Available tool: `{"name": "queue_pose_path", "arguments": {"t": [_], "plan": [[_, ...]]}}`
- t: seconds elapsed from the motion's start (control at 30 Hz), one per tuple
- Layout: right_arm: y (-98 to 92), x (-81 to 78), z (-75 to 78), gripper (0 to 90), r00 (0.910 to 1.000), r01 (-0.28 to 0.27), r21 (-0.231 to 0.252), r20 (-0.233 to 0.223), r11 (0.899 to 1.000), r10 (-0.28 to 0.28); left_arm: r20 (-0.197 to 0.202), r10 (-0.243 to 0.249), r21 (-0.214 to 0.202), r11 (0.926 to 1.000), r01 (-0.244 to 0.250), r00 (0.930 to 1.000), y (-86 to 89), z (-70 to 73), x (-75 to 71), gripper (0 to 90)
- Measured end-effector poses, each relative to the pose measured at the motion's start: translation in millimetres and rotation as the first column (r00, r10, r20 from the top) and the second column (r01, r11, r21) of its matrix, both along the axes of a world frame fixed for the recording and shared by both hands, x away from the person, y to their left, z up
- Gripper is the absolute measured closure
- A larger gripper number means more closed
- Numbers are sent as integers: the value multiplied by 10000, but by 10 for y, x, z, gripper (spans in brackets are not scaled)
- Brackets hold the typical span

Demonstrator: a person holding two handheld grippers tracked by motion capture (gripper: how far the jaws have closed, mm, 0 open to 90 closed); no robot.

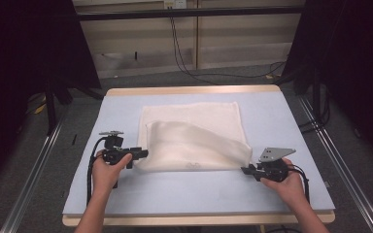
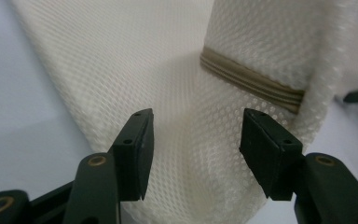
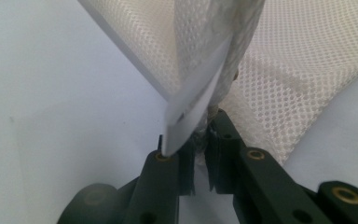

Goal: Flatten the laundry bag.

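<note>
Black jaws of the left gripper (image 2: 196, 154) stand well apart in the left gripper view, the white mesh cloth (image 2: 177, 84) lying between them without either pad pressing on it — they grip nothing. A tan striped band (image 2: 251, 81) runs across the cloth just beyond the jaws. In the right gripper view the right gripper (image 3: 200, 140) has its jaws pinched nearly together on a corner of the cloth (image 3: 307, 84), a white label (image 3: 191, 112) caught with it, and the fabric rises from the pinch. From the high view the cloth (image 1: 194, 136) sits in the middle of the pale blue table (image 1: 281, 121), its near half folded over the far half, the left gripper (image 1: 138, 154) at its near left corner and the right gripper (image 1: 247, 170) at its near right corner, a hand (image 1: 106, 171) behind each
</note>
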State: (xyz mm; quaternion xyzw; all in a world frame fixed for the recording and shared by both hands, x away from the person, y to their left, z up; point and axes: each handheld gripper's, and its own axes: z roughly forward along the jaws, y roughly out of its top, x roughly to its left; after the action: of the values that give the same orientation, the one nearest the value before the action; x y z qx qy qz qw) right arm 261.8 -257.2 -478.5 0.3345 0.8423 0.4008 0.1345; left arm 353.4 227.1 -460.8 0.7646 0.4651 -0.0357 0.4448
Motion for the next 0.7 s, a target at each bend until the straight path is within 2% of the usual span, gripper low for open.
{"name": "queue_pose_path", "arguments": {"t": [0.07, 0.17, 0.23, 0.27, 0.3, 0.33, 0.37, 0.4, 0.43, 0.47, 0.53, 0.57, 0.7], "plan": [[2, -1, -5, 820, 10000, 13, 42, -18, 10000, -12, -101, -359, 91, 9993, 360, 9993, -28, -54, -40, 446], [5, 3, -10, 818, 10000, 86, 88, -48, 9999, -86, -361, -858, 373, 9955, 872, 9957, -71, -114, -80, 495], [3, 0, -8, 816, 9999, 125, 128, -64, 9998, -124, -391, -1215, 788, 9891, 1243, 9918, -114, -155, -103, 566], [-1, -2, -6, 814, 9998, 166, 133, -67, 9998, -165, -283, -1378, 878, 9863, 1398, 9900, -126, -162, -108, 616], [-4, -1, -5, 814, 9999, 153, 176, -66, 9997, -152, -199, -1411, 1025, 9845, 1424, 9898, -127, -159, -110, 641], [-6, -2, -2, 813, 9998, 181, 184, -46, 9997, -180, -90, -1421, 1064, 9841, 1422, 9898, -143, -158, -122, 741], [-14, 0, 5, 810, 9998, 210, 239, 11, 9995, -210, 3, -1559, 1327, 9790, 1545, 9878, -146, -150, -131, 774], [-14, 0, 5, 810, 9998, 210, 239, 11, 9995, -210, 76, -1569, 1383, 9783, 1544, 9876, -156, -149, -145, 774], [-18, 0, 7, 810, 9997, 240, 250, 43, 9994, -241, 26, -1649, 1528, 9748, 1626, 9863, -155, -133, -155, 820], [-23, -2, 12, 810, 9996, 273, 248, 39, 9993, -274, 77, -1642, 1614, 9737, 1608, 9864, -148, -126, -157, 837], [-31, -4, 22, 811, 9994, 348, 270, 80, 9990, -350, 42, -1566, 1515, 9764, 1542, 9876, -135, -113, -166, 852], [-35, -5, 28, 812, 9993, 358, 258, 83, 9990, -361, 24, -1592, 1592, 9747, 1568, 9872, -124, -106, -177, 854], [-71, -19, 56, 815, 9997, 221, 177, 119, 9996, -223, 23, -1582, 1524, 9759, 1560, 9874, -87, -103, -202, 859]]}}
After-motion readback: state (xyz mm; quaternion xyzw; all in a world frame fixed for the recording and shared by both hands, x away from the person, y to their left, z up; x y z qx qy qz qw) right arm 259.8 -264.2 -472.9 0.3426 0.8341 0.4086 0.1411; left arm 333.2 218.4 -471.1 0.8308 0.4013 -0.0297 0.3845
